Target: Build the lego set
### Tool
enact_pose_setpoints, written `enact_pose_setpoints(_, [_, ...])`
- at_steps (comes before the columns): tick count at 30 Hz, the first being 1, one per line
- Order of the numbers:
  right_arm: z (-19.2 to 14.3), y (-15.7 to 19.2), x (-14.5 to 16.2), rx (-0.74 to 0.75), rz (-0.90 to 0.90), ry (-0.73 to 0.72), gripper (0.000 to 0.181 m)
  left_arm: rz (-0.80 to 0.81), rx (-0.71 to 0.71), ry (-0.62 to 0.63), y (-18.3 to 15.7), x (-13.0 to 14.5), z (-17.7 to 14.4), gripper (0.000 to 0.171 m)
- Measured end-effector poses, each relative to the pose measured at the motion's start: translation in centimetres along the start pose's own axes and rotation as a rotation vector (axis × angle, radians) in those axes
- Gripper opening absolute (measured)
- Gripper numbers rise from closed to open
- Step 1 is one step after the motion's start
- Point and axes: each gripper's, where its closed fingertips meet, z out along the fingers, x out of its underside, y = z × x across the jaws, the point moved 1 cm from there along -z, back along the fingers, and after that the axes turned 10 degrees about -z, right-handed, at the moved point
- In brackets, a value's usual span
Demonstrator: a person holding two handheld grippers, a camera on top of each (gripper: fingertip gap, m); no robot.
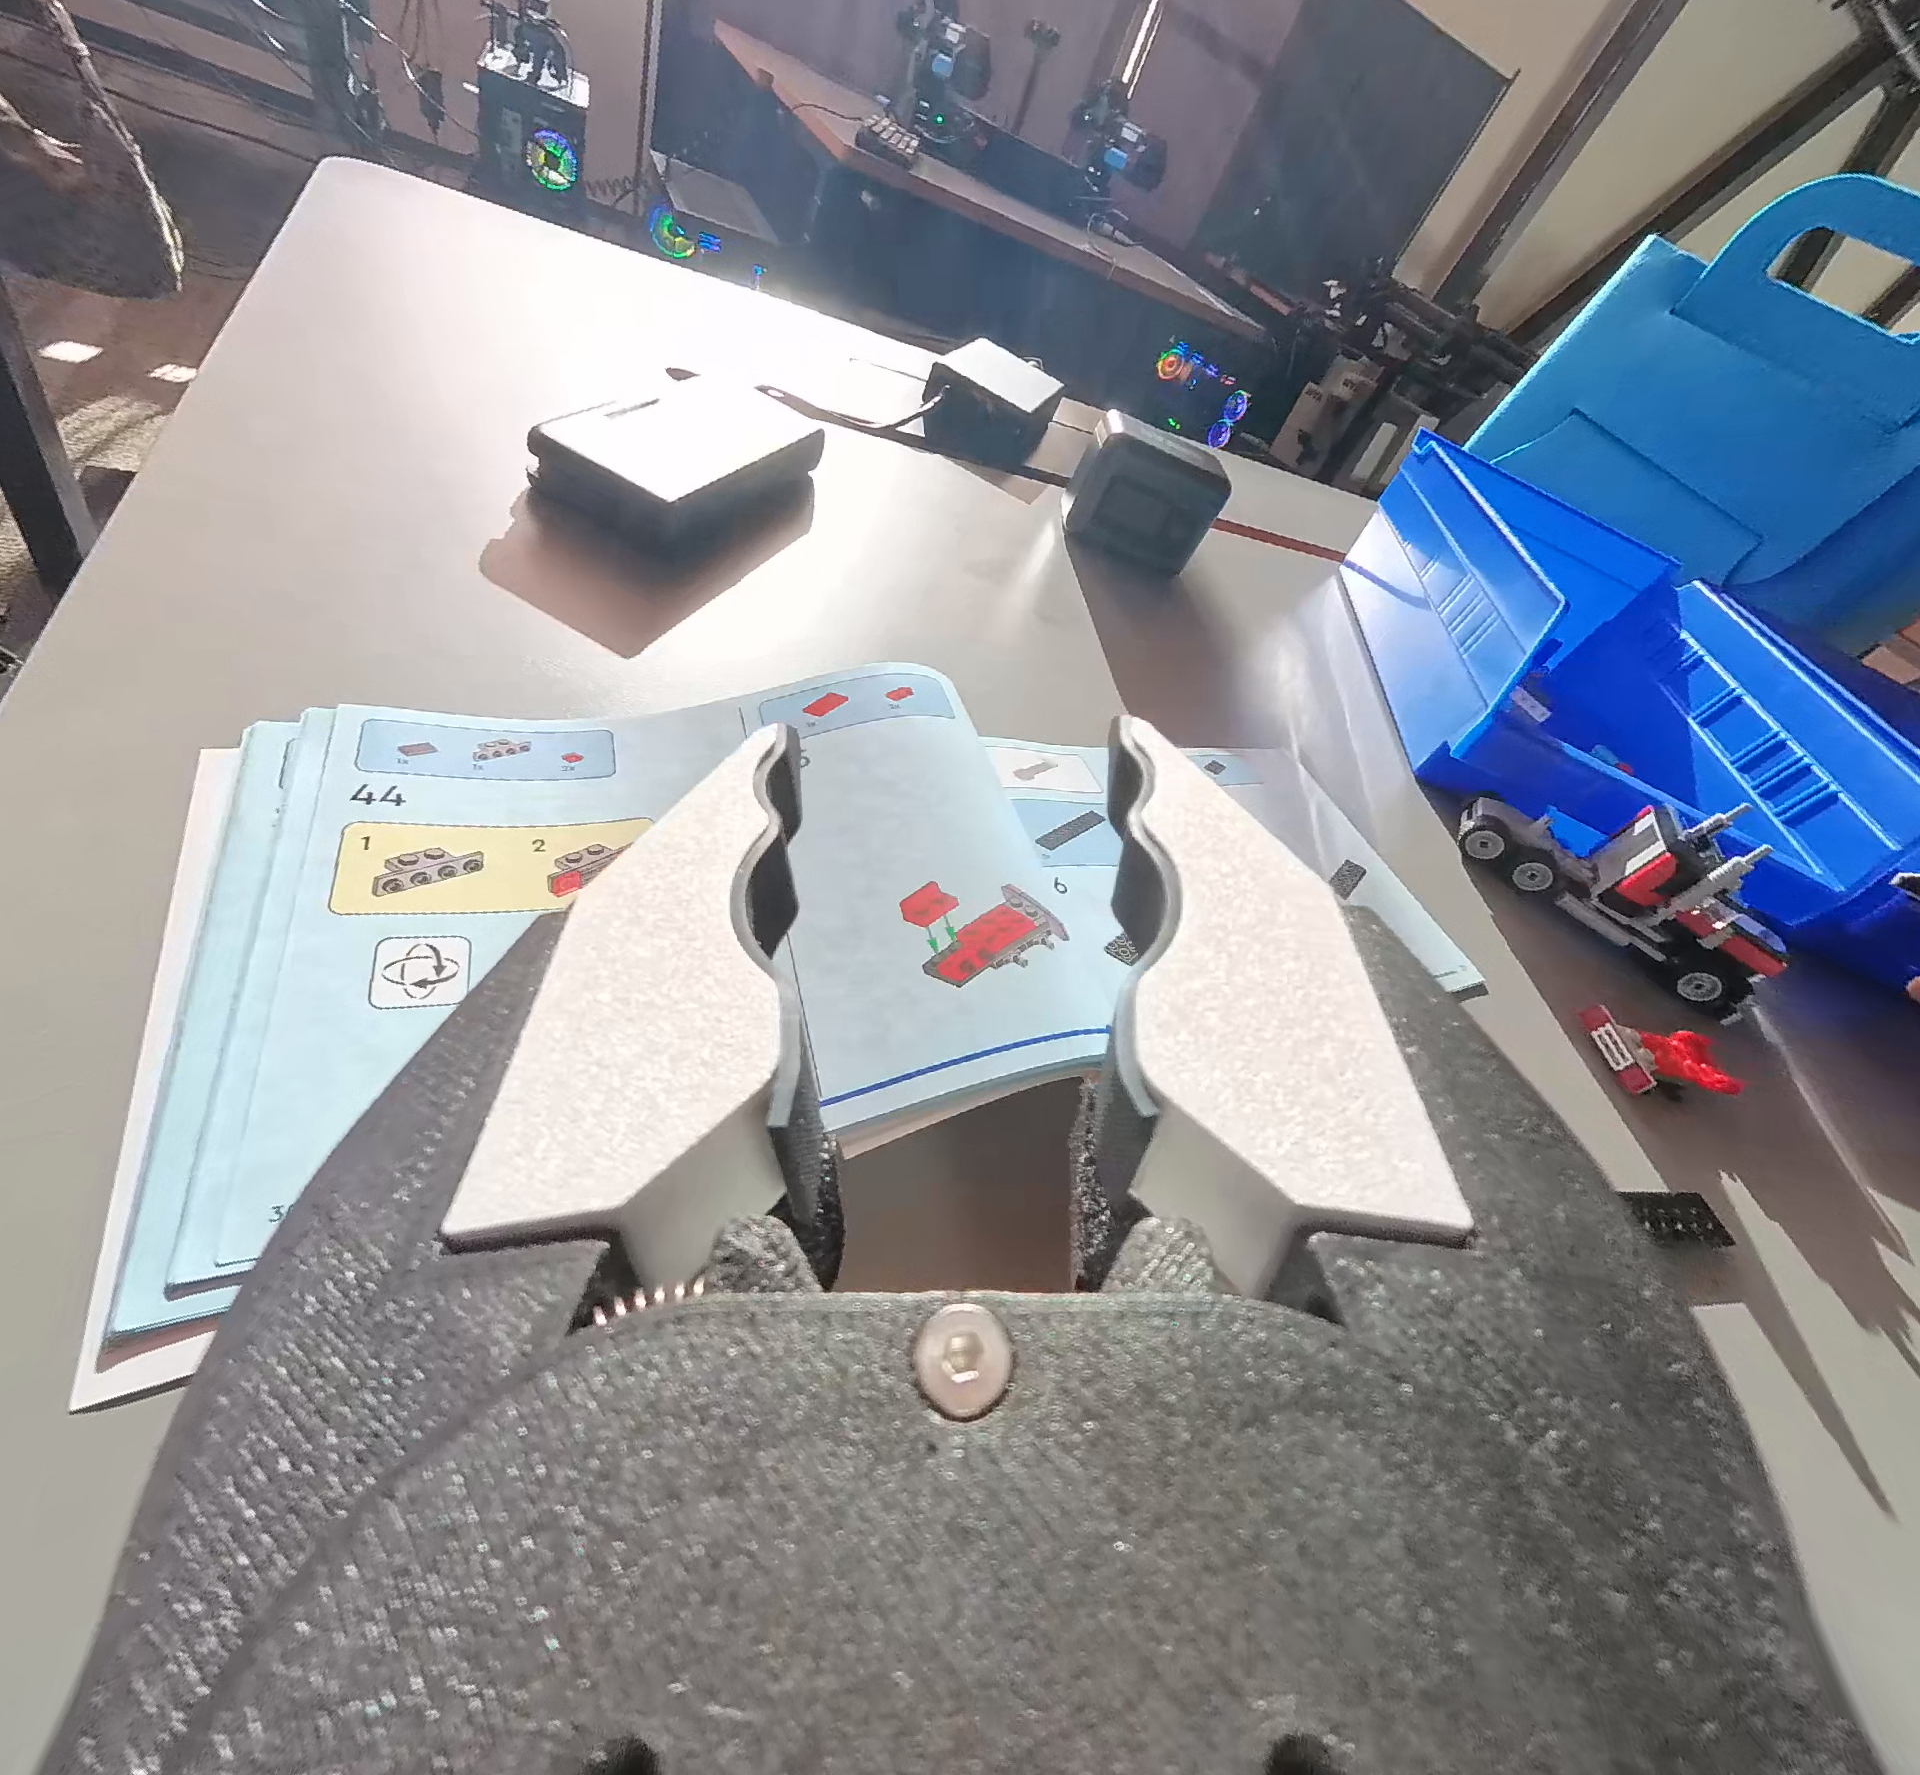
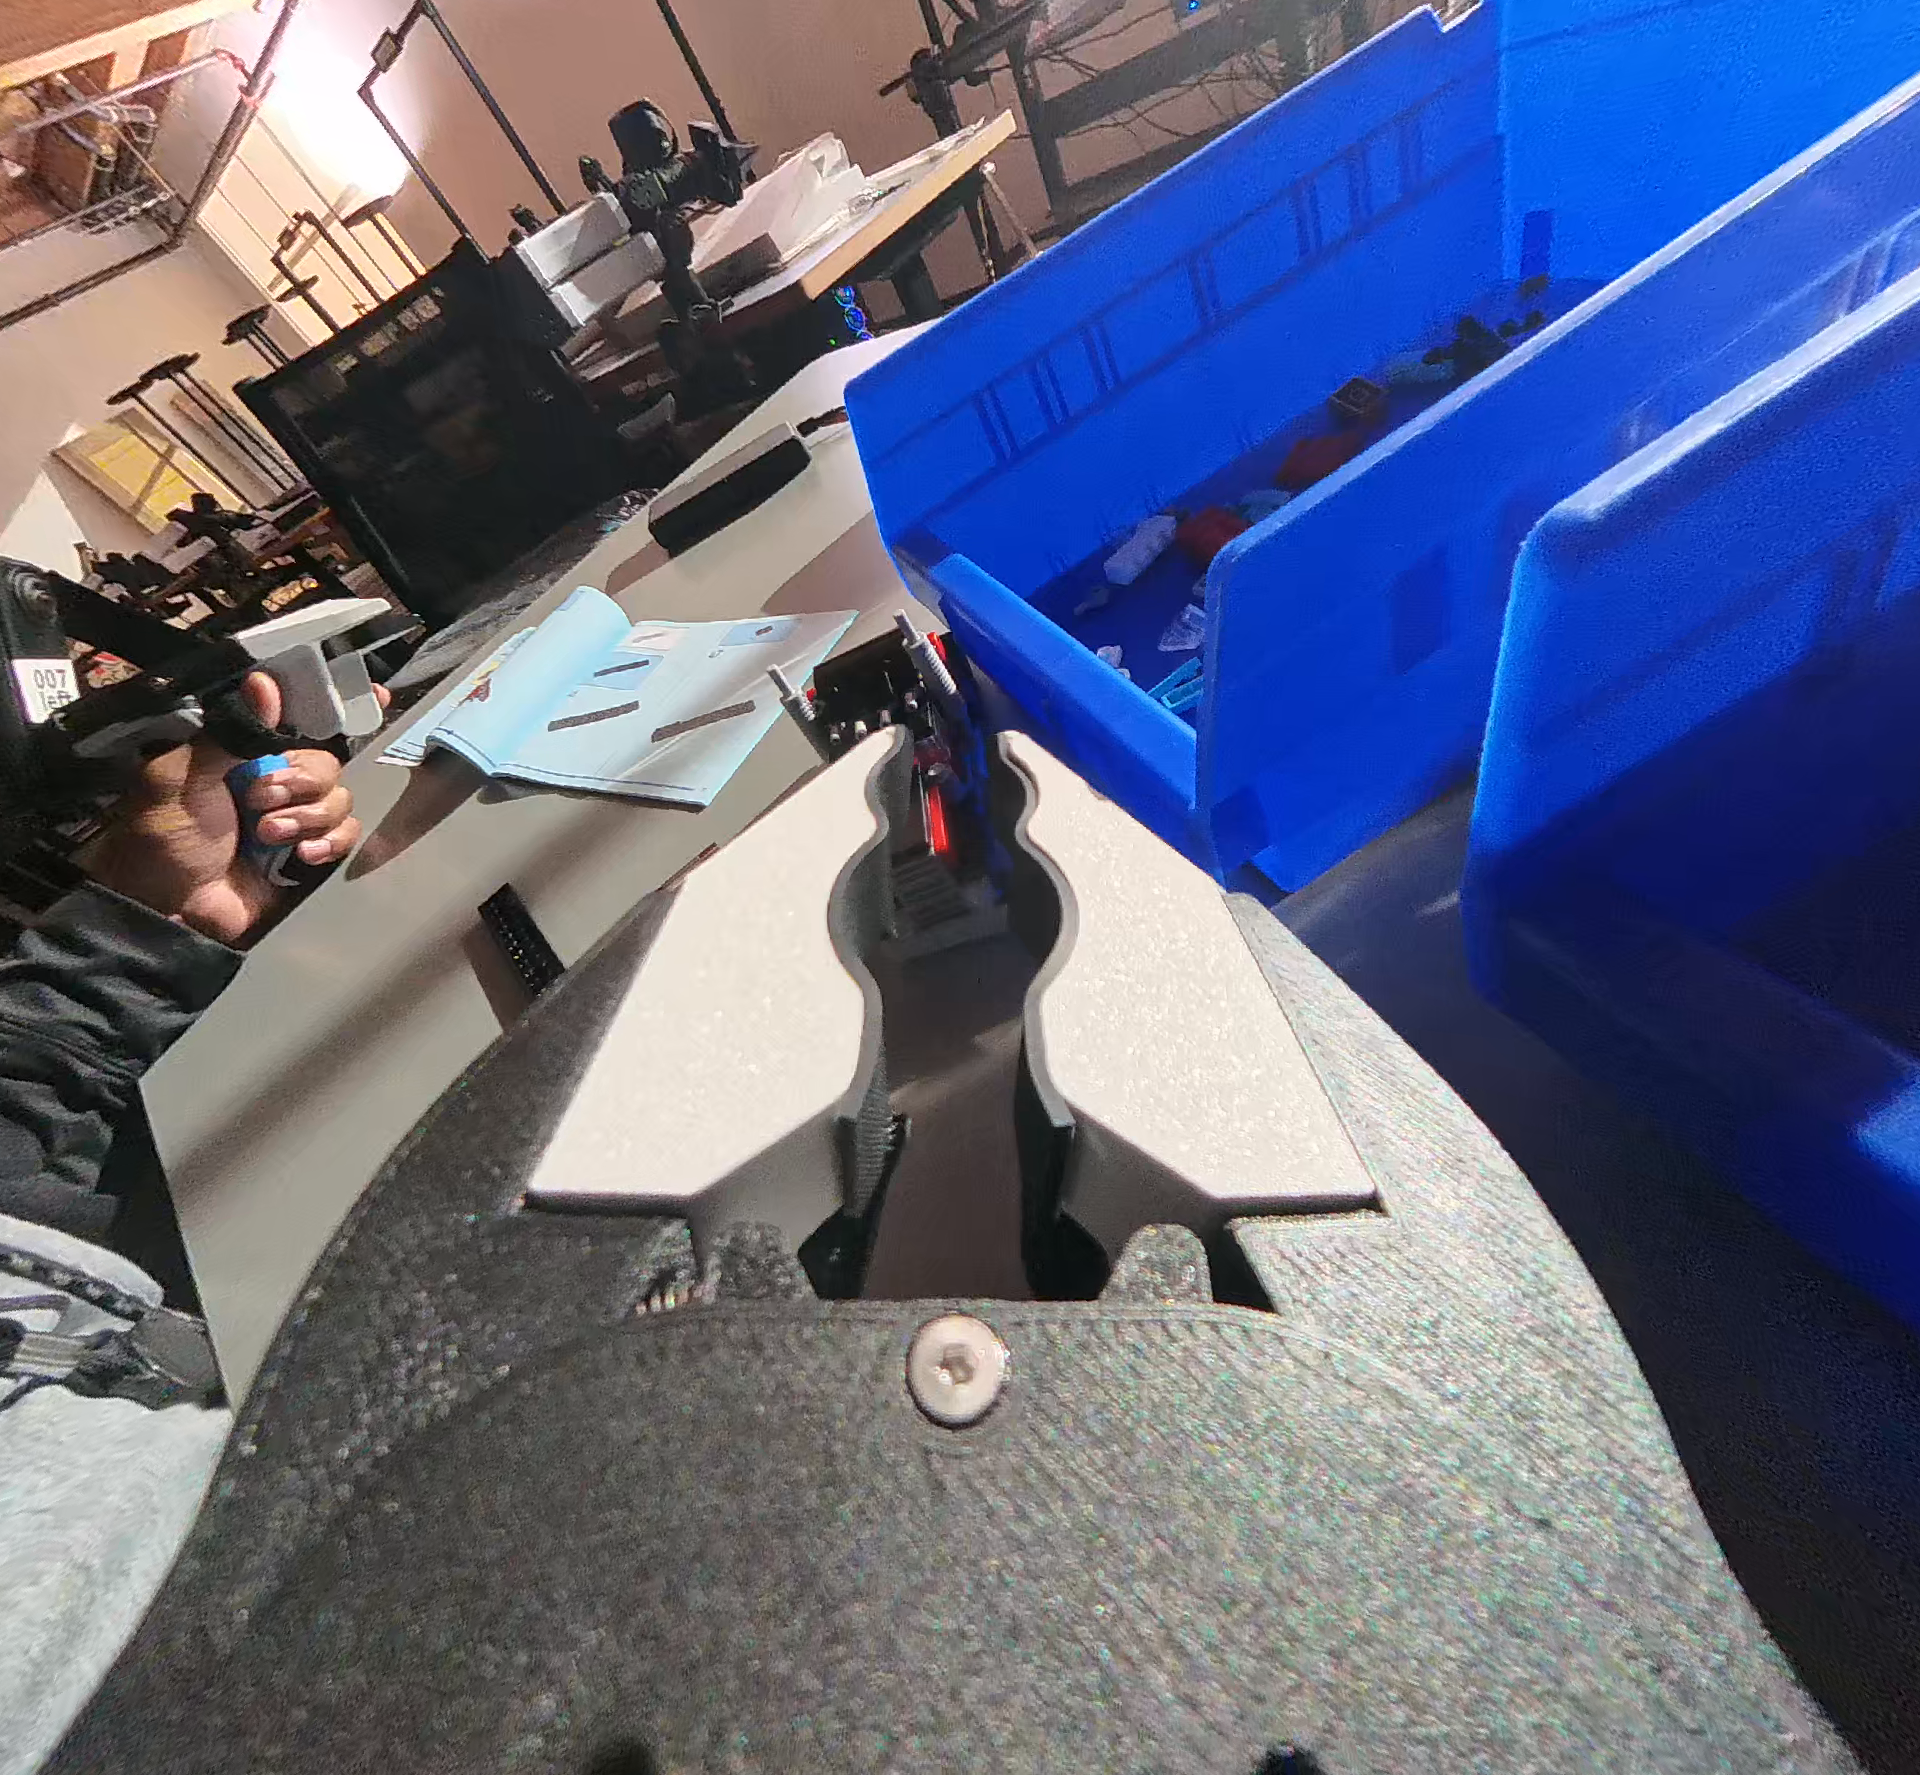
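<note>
A partly built red, grey and black lego truck [image 1: 1621, 894] stands on the grey table [image 1: 364, 478] beside the blue bins. A small red sub-assembly [image 1: 1673, 1060] and a black plate [image 1: 1683, 1221] lie near it. My left gripper [image 1: 951, 759] is open and empty, hovering over the open instruction booklet [image 1: 520, 894]. My right gripper [image 2: 953, 743] is open with a narrow gap and faces the truck [image 2: 935, 821], which shows between its fingertips. In the left wrist view nothing grips the truck. The black plate [image 2: 514, 941] lies to its left.
Blue bins [image 2: 1143, 395] with loose lego parts stand to the right, another bin [image 2: 1662, 686] nearer. A black flat device [image 1: 675, 458], a black box [image 1: 992, 395] and a grey cube [image 1: 1143, 499] sit farther back. A hand holds the left gripper [image 2: 312, 676]. One gripper's finger ends stand about 45 centimetres off the other's. The black plate [image 1: 1683, 1221] lies around 20 centimetres away from my right fingertips.
</note>
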Motion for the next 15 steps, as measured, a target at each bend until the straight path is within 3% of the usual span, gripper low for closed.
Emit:
enact_pose_setpoints(7, [0.1,-0.1,0.1,-0.018,0.029,0.007,0.016,0.069,-0.011,-0.003,-1.3,0.3,0.8,0.057])
enact_pose_setpoints(9, [0.1,0.1,0.1,-0.045,0.036,0.005,0.017,0.13,0.06,0.027,-4.5,0.9,2.3,0.053])
enact_pose_setpoints(15, [-0.6,0.1,-0.5,-0.048,0.031,-0.045,0.017,0.392,0.288,0.274,-17.4,2.5,8.4,0.055])
